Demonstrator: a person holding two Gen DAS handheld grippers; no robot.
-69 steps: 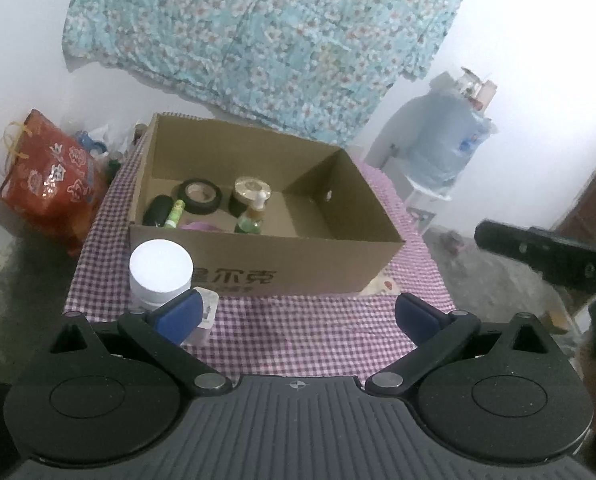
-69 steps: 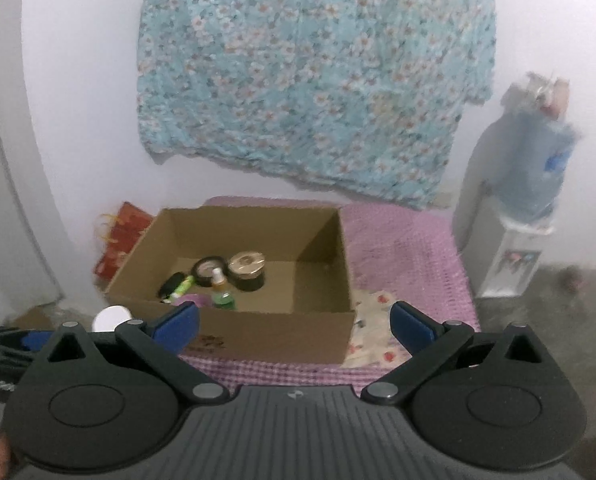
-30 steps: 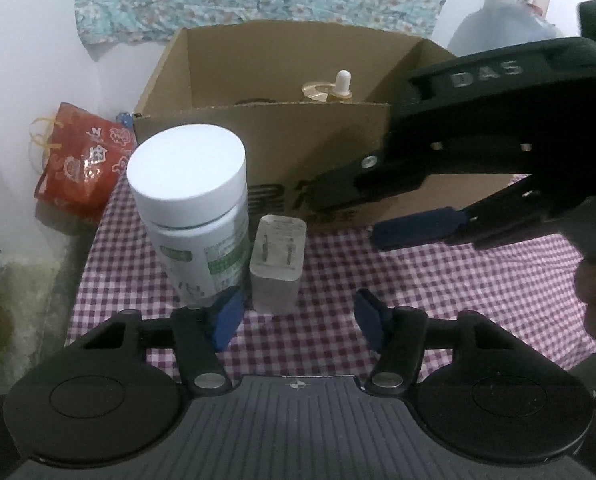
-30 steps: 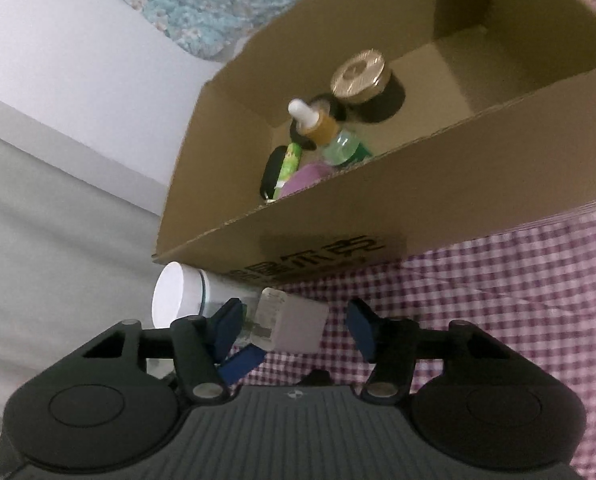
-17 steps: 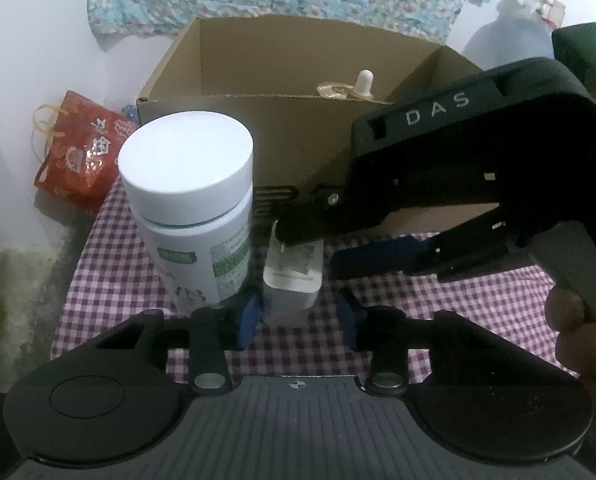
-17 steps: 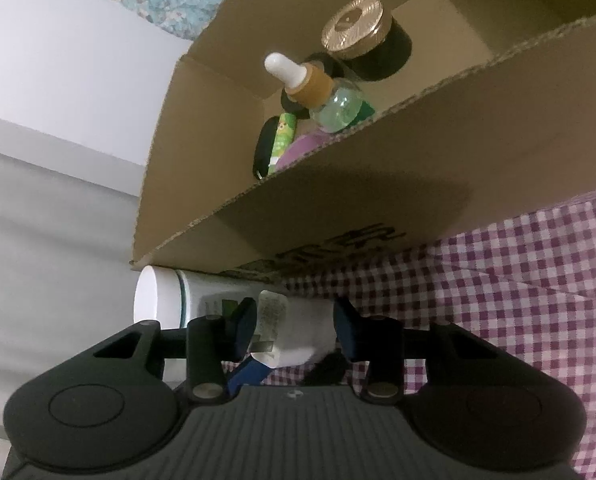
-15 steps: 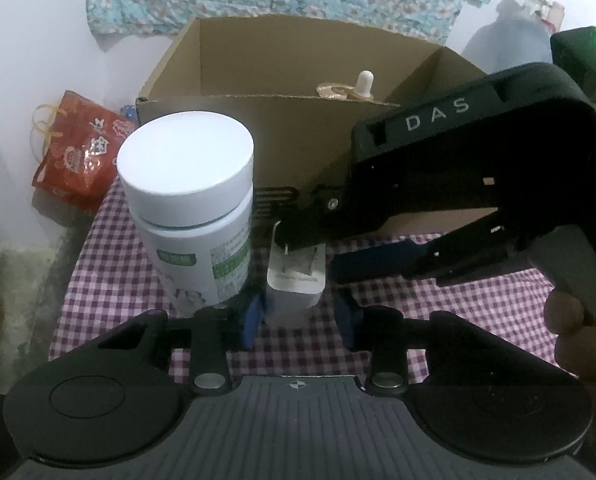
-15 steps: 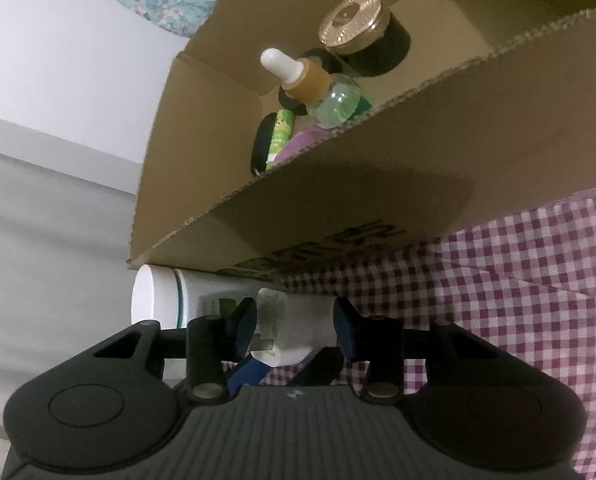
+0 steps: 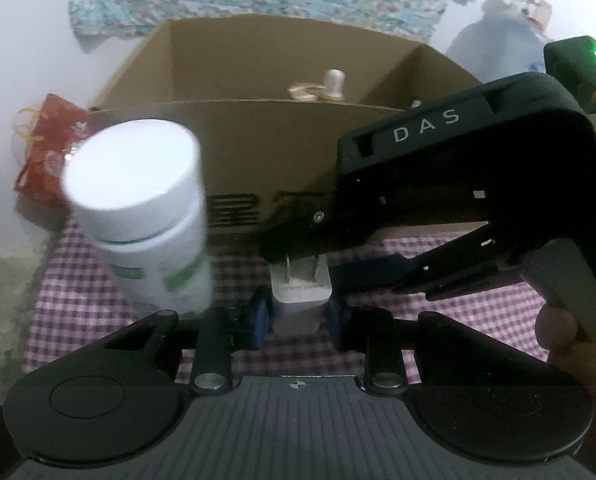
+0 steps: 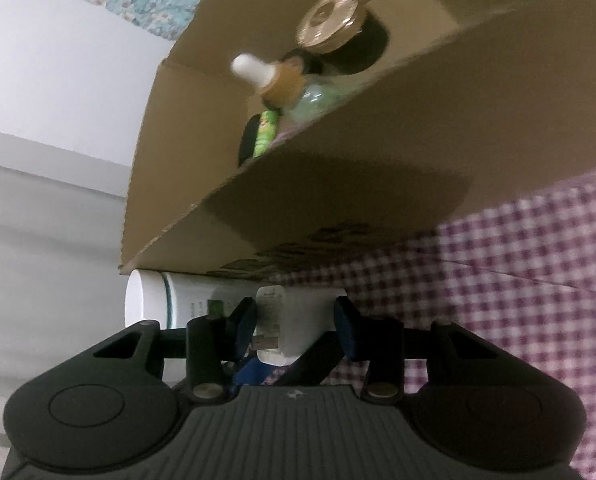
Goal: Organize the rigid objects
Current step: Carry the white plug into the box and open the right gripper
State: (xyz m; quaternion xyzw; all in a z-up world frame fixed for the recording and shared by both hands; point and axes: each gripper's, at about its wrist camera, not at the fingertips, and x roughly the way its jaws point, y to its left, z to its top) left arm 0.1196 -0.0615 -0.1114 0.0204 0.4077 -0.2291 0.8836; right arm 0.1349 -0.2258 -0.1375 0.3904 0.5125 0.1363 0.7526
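Pill bottle point(image 9: 138, 216), white with a white cap and green label, stands blurred at the left on the checked surface point(image 9: 478, 300), in front of the cardboard box point(image 9: 258, 140). Just to its right sits the white charger plug point(image 9: 301, 292), prongs pointing up. Left gripper point(image 9: 298, 316) has its blue pads pressed against both sides of the plug's body. Right gripper point(image 9: 326, 268) reaches in from the right, and in its own view its pads point(image 10: 244, 324) close on the same plug point(image 10: 298, 320), with the bottle point(image 10: 158, 308) lying just beyond. Inside the box point(image 10: 378, 160) are a dropper bottle point(image 10: 290, 84), a gold-lidded jar point(image 10: 334, 28) and a green-labelled tube point(image 10: 266, 132).
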